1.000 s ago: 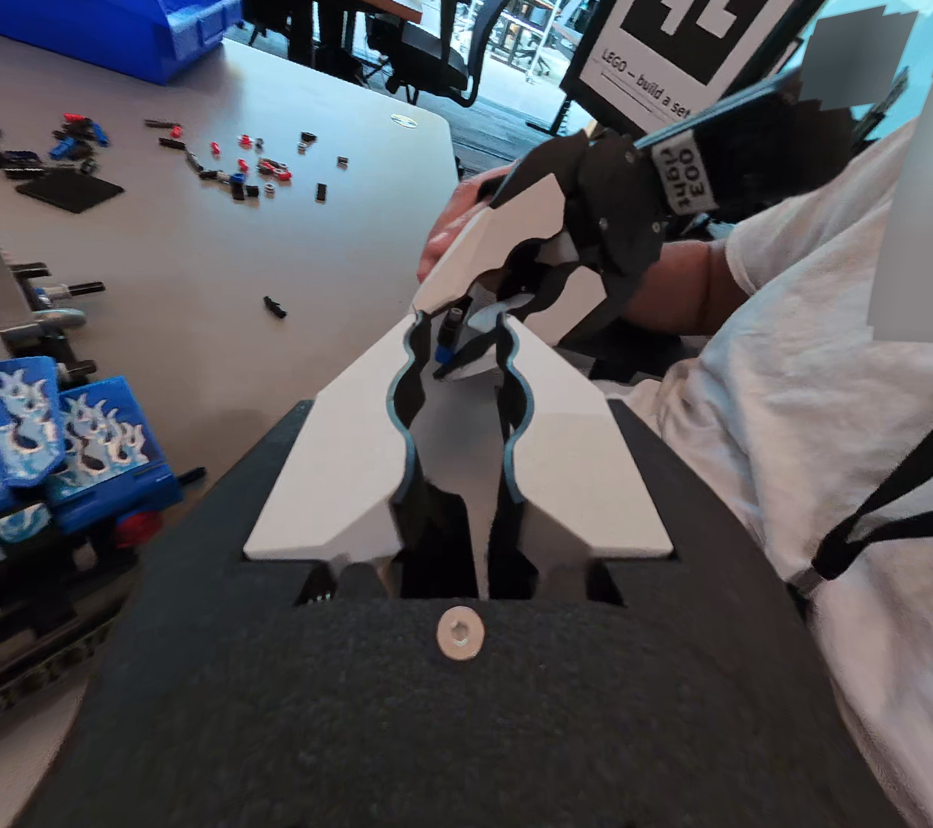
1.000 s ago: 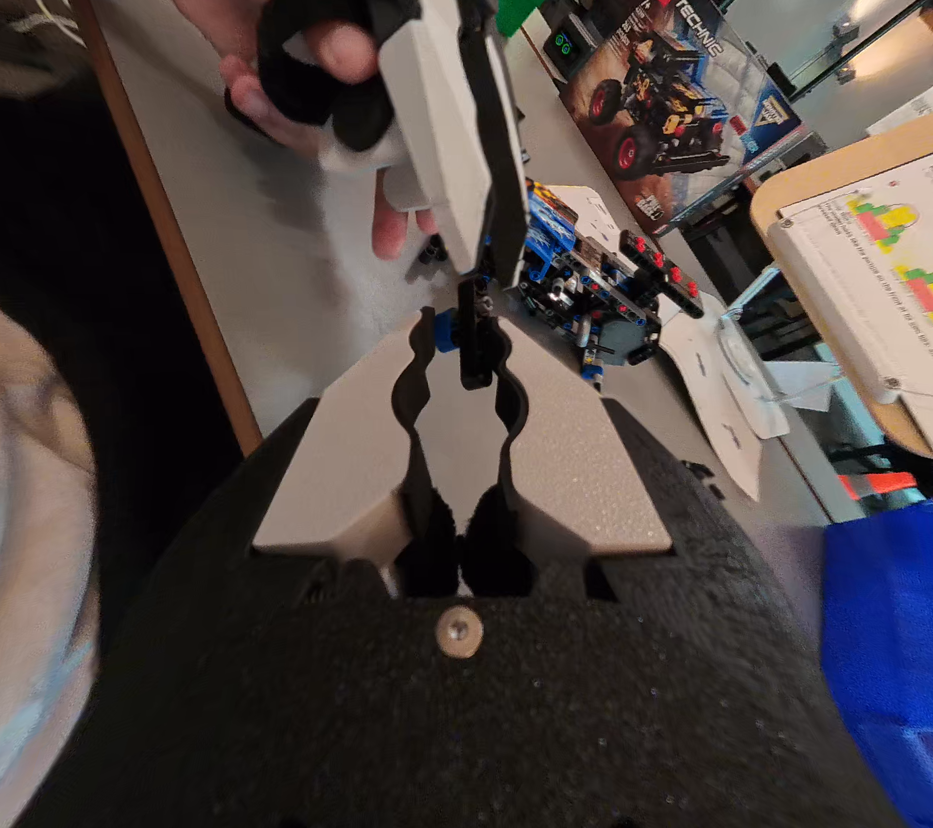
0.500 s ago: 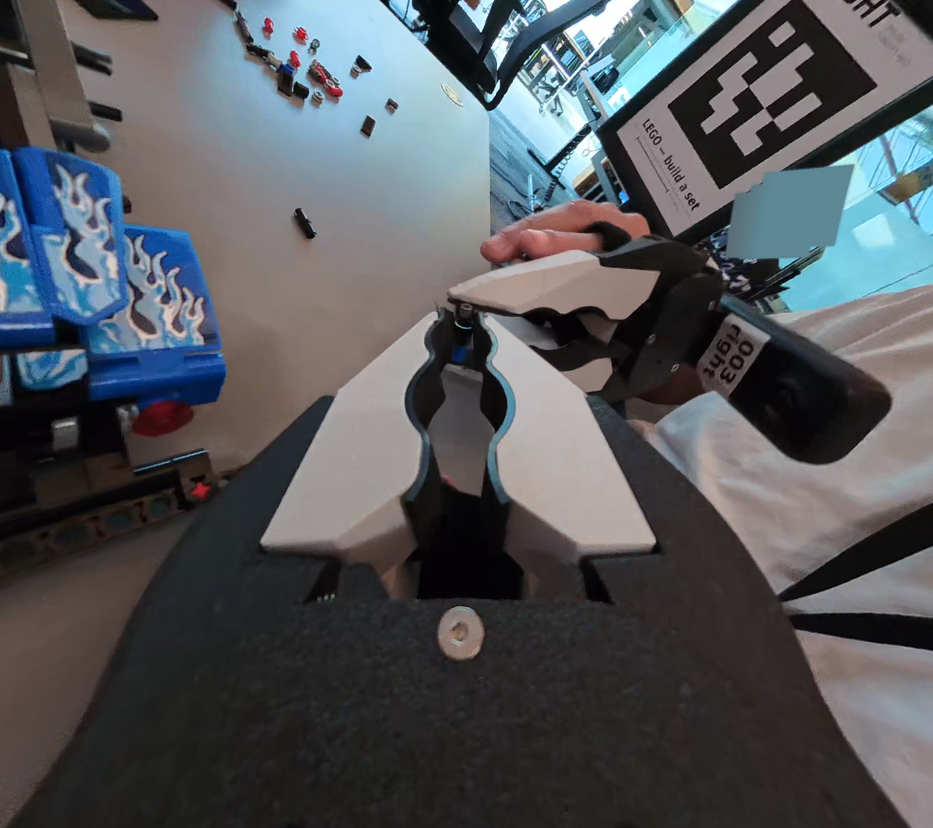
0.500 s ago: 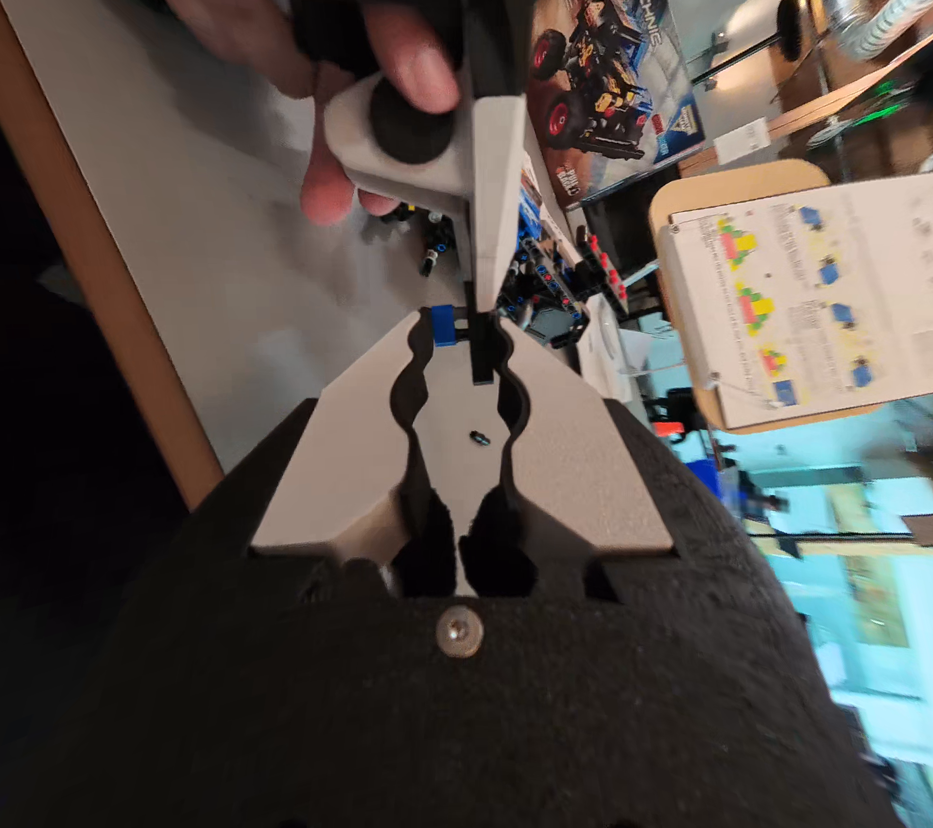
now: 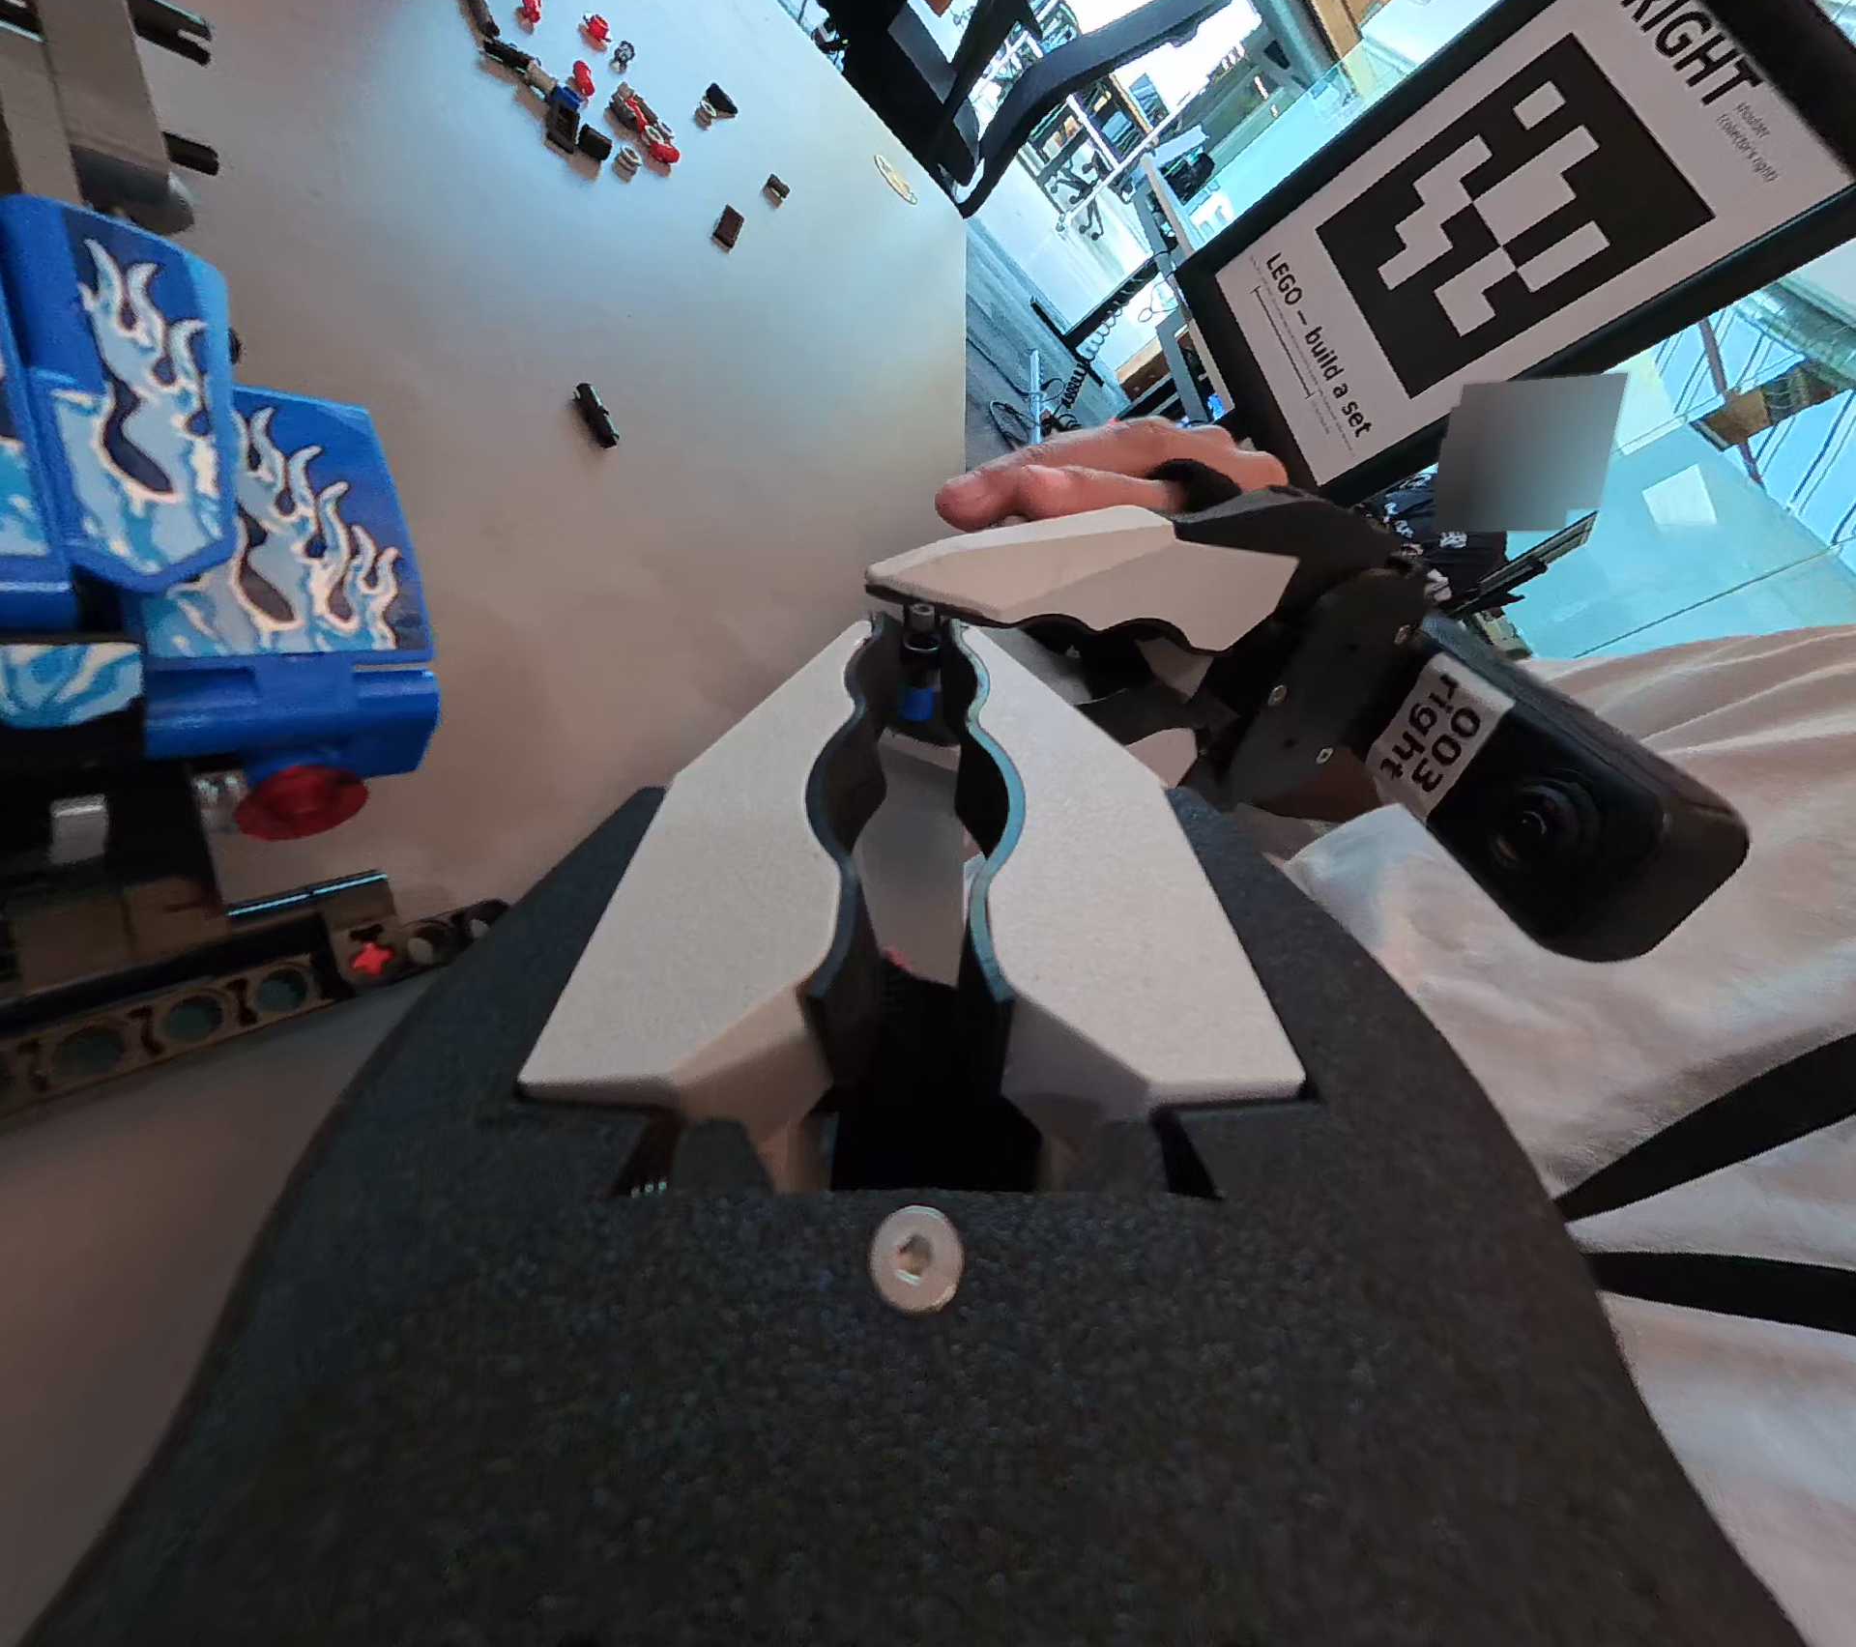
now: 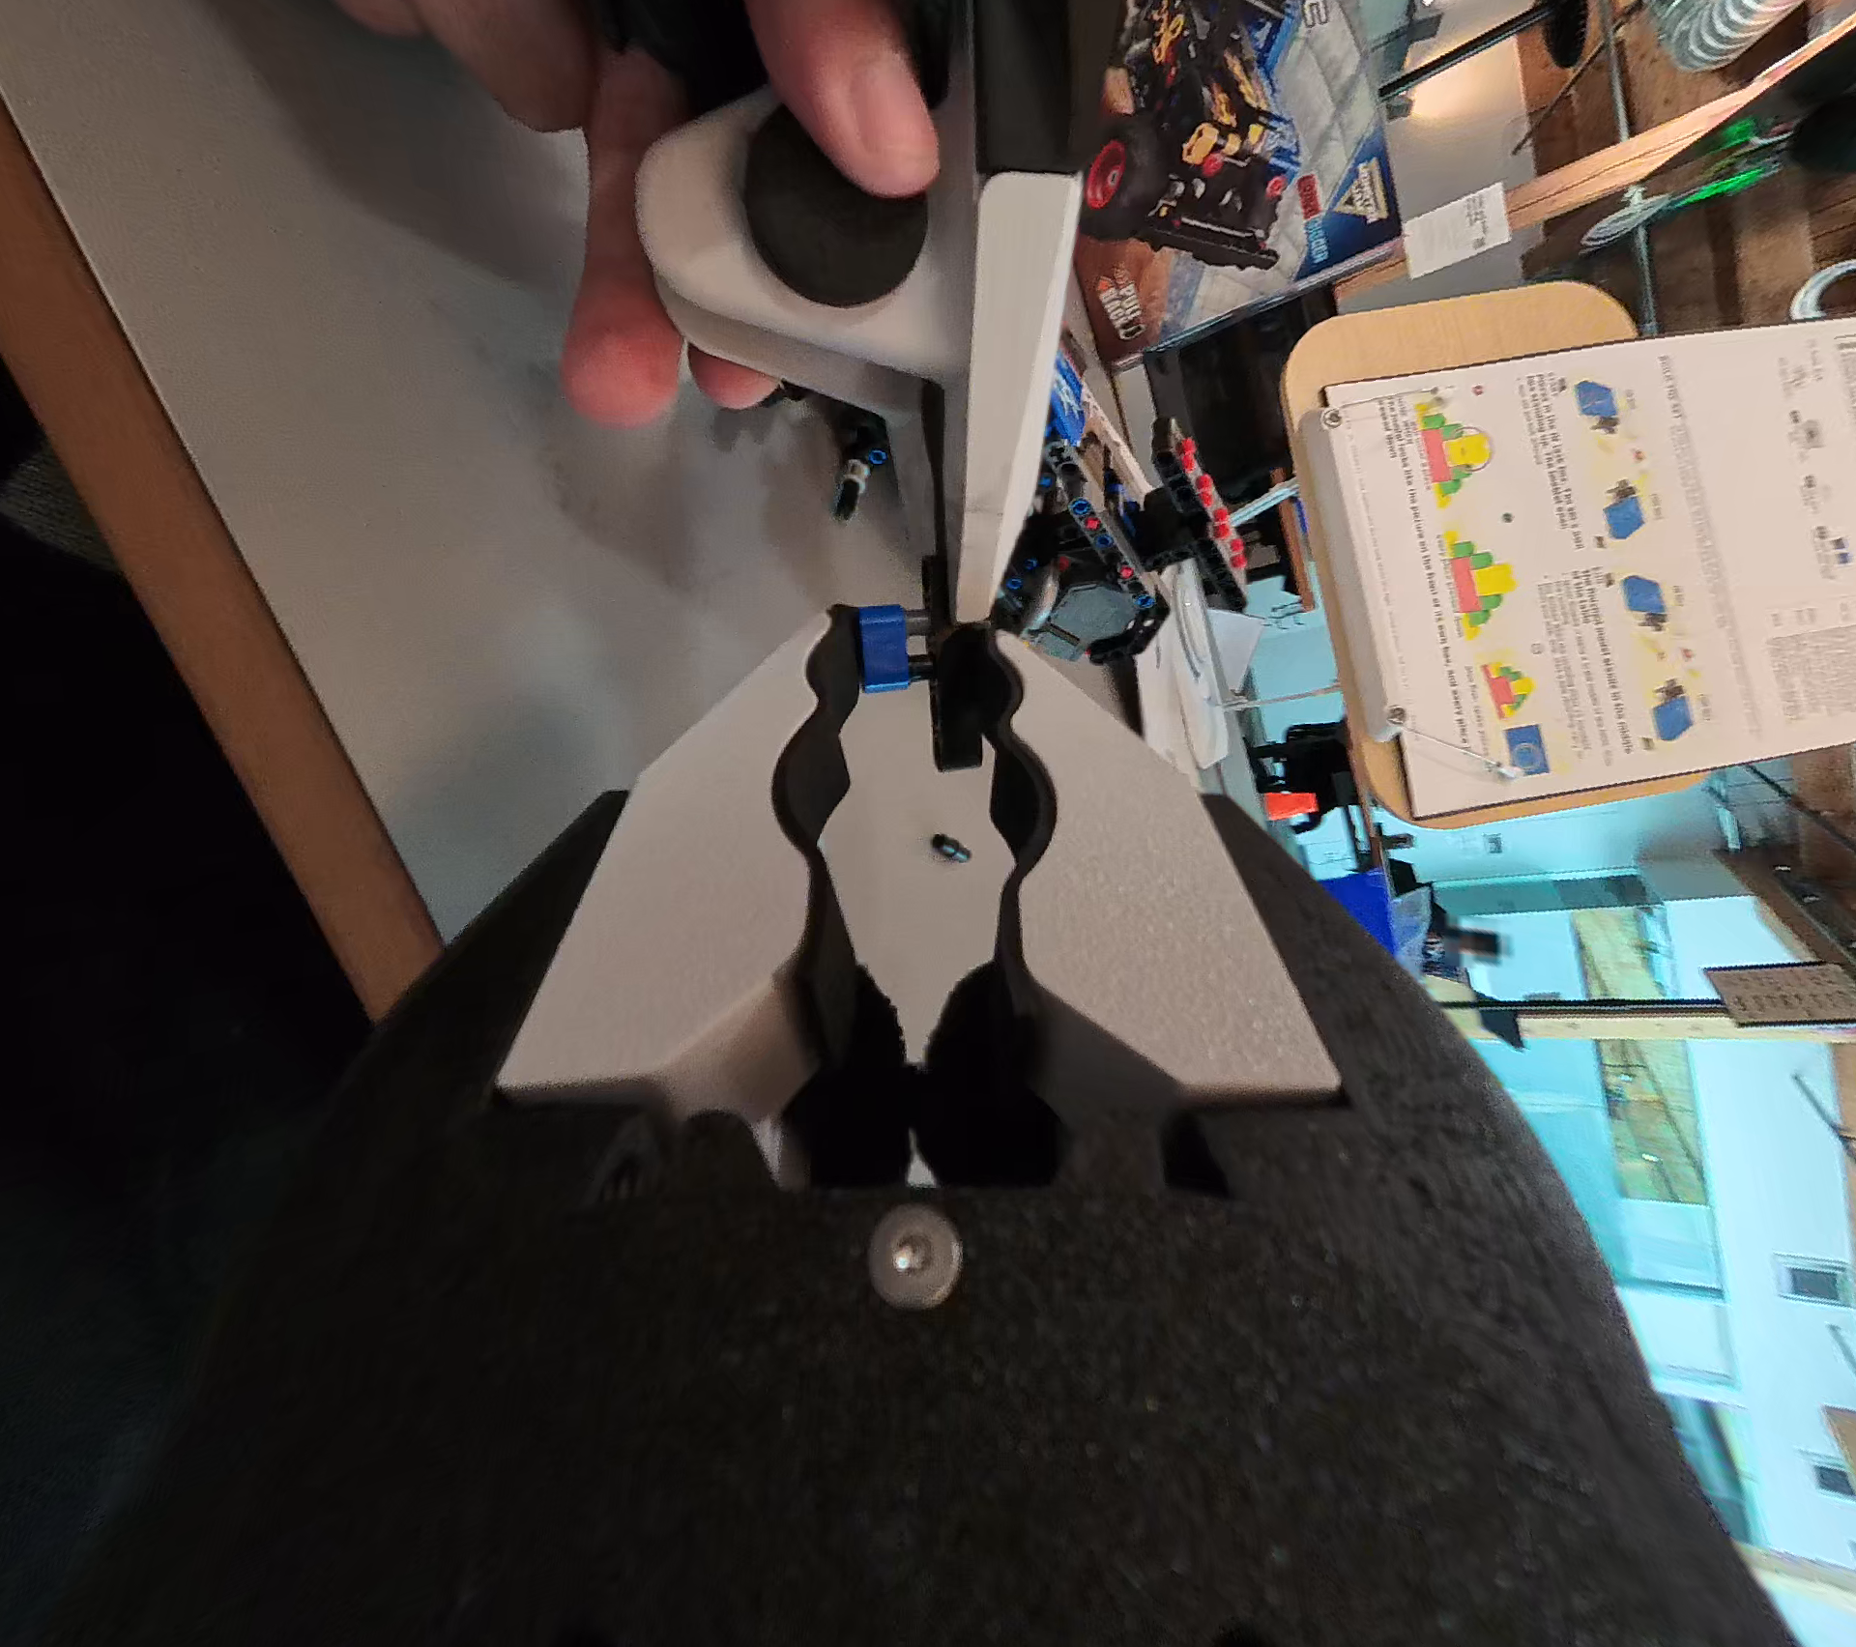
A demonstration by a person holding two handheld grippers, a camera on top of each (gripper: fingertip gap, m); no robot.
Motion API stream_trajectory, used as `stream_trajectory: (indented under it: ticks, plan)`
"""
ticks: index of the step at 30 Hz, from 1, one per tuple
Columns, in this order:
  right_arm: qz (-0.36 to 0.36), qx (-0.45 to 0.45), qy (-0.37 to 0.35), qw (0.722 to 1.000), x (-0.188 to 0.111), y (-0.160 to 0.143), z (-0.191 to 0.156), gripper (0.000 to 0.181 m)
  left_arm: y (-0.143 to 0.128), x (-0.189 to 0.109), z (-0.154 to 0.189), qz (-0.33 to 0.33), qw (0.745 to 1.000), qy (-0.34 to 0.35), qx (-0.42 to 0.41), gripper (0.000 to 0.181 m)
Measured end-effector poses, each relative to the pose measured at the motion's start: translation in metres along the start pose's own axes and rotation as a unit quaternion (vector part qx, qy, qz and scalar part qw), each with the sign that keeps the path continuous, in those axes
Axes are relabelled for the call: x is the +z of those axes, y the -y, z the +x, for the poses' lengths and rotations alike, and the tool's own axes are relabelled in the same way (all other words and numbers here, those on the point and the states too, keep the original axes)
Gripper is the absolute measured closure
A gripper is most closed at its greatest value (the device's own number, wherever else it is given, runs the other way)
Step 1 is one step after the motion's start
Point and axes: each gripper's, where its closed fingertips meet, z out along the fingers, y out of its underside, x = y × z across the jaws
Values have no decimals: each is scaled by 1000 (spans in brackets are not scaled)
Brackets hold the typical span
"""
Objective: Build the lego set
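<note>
In the right wrist view my right gripper is shut on a small black lego beam with a blue pin sticking out to its left, held above the table. My left gripper comes down from above, and its tip meets the top of the beam. In the left wrist view my left gripper is closed on the same small piece, black on top and blue below. The right gripper reaches in from the right, and its upper finger covers the tip.
The blue flame-patterned truck model stands at the left, its chassis behind the grippers. Loose small parts and a lone black pin lie on the grey table. The set box and an instruction sheet stand behind.
Both grippers have rolled and tilted together while keeping the small piece between them. The left gripper closed from a looser grip onto the piece. The truck now shows larger at the left.
</note>
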Motion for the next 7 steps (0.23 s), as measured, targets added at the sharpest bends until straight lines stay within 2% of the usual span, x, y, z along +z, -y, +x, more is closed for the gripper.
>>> stream_trajectory:
  ticks: [1, 7]
  plan:
    - [1, 6, 10, 1000, 0, 0, -2, 159, -1, 0, 0, -3, 1000, 3, 9, 175]
    - [15, -14, 8, 1000, -2, -3, -5, 161, -6, 3, -2, -28, 994, 51, 89, 175]
